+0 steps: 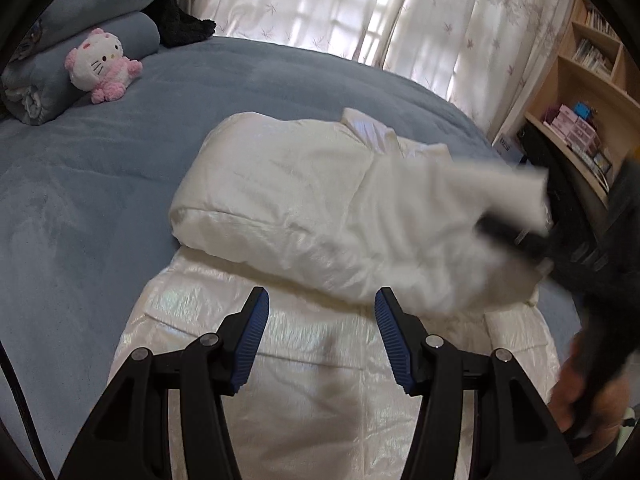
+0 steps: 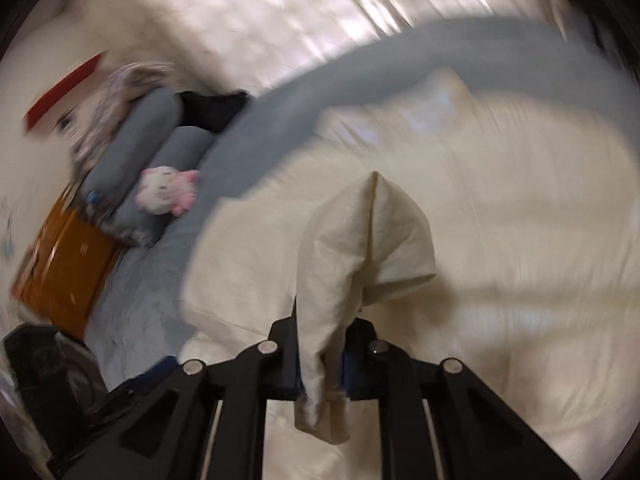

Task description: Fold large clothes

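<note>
A white shiny puffer jacket (image 1: 304,216) lies on the blue bed (image 1: 100,184), its upper part folded over the lower part. My left gripper (image 1: 322,320) is open and empty, hovering just above the jacket's lower part. My right gripper (image 2: 322,344) is shut on a white sleeve end (image 2: 360,240) of the jacket and holds it lifted above the jacket body (image 2: 500,240). In the left wrist view the right gripper (image 1: 516,232) is a dark blur at the jacket's right side with the sleeve (image 1: 480,184) in it.
A pink and white plush toy (image 1: 100,66) leans on rolled blue bedding (image 1: 80,40) at the bed's far left. Curtains (image 1: 360,8) hang behind the bed. A wooden bookshelf (image 1: 588,92) stands at the right. An orange box (image 2: 68,276) sits left of the bed.
</note>
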A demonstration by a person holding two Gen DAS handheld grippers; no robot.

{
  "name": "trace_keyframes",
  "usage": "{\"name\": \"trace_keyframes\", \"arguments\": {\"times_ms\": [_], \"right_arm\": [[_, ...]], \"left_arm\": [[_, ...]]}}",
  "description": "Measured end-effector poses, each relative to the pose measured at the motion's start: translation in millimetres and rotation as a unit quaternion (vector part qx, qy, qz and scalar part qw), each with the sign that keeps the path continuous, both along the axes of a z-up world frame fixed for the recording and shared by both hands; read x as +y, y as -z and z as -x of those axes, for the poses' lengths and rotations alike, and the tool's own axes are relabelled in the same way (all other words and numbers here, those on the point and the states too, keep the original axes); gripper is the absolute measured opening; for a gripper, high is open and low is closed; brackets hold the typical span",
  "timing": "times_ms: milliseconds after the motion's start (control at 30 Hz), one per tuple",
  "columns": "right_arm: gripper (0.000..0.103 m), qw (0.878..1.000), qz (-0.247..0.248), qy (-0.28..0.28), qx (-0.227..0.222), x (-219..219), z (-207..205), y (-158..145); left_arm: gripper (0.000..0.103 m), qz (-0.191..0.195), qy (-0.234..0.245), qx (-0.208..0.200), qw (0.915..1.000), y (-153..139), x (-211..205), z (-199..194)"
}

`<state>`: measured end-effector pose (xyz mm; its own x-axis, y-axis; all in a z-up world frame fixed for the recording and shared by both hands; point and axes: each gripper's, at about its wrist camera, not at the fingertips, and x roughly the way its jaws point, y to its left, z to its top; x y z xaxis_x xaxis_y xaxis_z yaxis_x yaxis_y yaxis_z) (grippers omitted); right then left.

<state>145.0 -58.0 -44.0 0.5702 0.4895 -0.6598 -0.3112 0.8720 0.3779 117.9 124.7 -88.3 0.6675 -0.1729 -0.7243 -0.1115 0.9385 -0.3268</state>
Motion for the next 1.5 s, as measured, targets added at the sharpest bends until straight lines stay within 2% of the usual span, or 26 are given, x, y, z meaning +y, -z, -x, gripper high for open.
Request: {"name": "trace_keyframes", "arguments": {"times_ms": [33,133,233,333,433,500,533,600,667,767,867,933,1033,1133,1333,1433,1500], "right_arm": [[0.013,0.999,0.008,-0.007,-0.034,3.9,0.4,-19.9],[0.013,0.996,0.018,0.002,-0.084,-1.6,-11.1,-49.7],[0.013,0.996,0.034,0.034,-0.077,-17.5,-38.9,-47.1],[0.013,0.996,0.052,0.074,-0.021,-39.7,-70.2,-13.0],[0.013,0.991,0.081,0.096,0.036,-57.3,-95.4,41.4],[0.019,0.989,0.083,0.098,0.069,-65.6,-102.9,69.2],[0.024,0.989,0.079,0.104,0.07,-70.6,-104.7,79.2],[0.024,0.989,0.084,0.107,0.06,-72.3,-103.9,82.4],[0.022,0.989,0.085,0.112,0.047,-72.7,-98.7,73.0],[0.022,0.987,0.109,0.117,-0.003,-70.6,-89.7,56.8],[0.023,0.985,0.127,0.12,0.019,-74.1,-95.5,69.4],[0.032,0.984,0.124,0.12,0.037,-78.9,-98.7,78.2],[0.04,0.984,0.108,0.13,0.052,-86.1,-94.6,65.4],[0.041,0.985,0.092,0.143,0.037,-93.4,-85.6,45.8],[0.041,0.987,0.073,0.144,-0.016,-86.5,-73.7,7.5],[0.041,0.988,0.077,0.13,-0.025,-65.6,-83.2,4.6],[0.041,0.989,0.082,0.12,-0.029,-47.8,-92.3,9.4]], "left_arm": [[0.054,0.001,-0.001,-0.001,1.0,-0.4,-0.3,-0.4],[0.054,0.003,-0.002,-0.004,1.0,0.1,-1.5,-0.1],[0.054,0.001,-0.002,0.0,1.0,2.6,-0.4,0.8],[0.054,-0.002,-0.005,0.005,1.0,6.7,2.5,0.9],[0.054,-0.002,-0.01,0.014,0.9999,12.8,6.7,-2.4],[0.054,0.003,-0.012,0.021,0.9997,16.2,10.5,-4.8],[0.054,0.004,-0.012,0.022,0.9997,17.1,11.4,-5.5],[0.054,0.001,-0.015,0.024,0.9996,18.7,13.5,-6.3],[0.054,0.0,-0.015,0.022,0.9996,19.1,14.0,-4.8],[0.054,-0.005,-0.016,0.02,0.9997,19.2,14.0,-3.8],[0.054,-0.006,-0.018,0.024,0.9995,21.6,13.4,-6.0],[0.054,-0.01,-0.018,0.028,0.9994,22.5,14.8,-8.1],[0.054,-0.025,-0.011,0.026,0.9993,13.7,14.0,-12.4],[0.054,-0.047,-0.007,0.012,0.9988,-4.2,16.9,-22.2],[0.054,-0.086,0.006,-0.019,0.9961,-37.0,9.9,-65.0],[0.054,-0.107,0.001,-0.035,0.9937,-42.0,0.7,-100.4],[0.054,-0.105,-0.003,-0.035,0.9939,-38.1,-4.2,-126.8]]}}
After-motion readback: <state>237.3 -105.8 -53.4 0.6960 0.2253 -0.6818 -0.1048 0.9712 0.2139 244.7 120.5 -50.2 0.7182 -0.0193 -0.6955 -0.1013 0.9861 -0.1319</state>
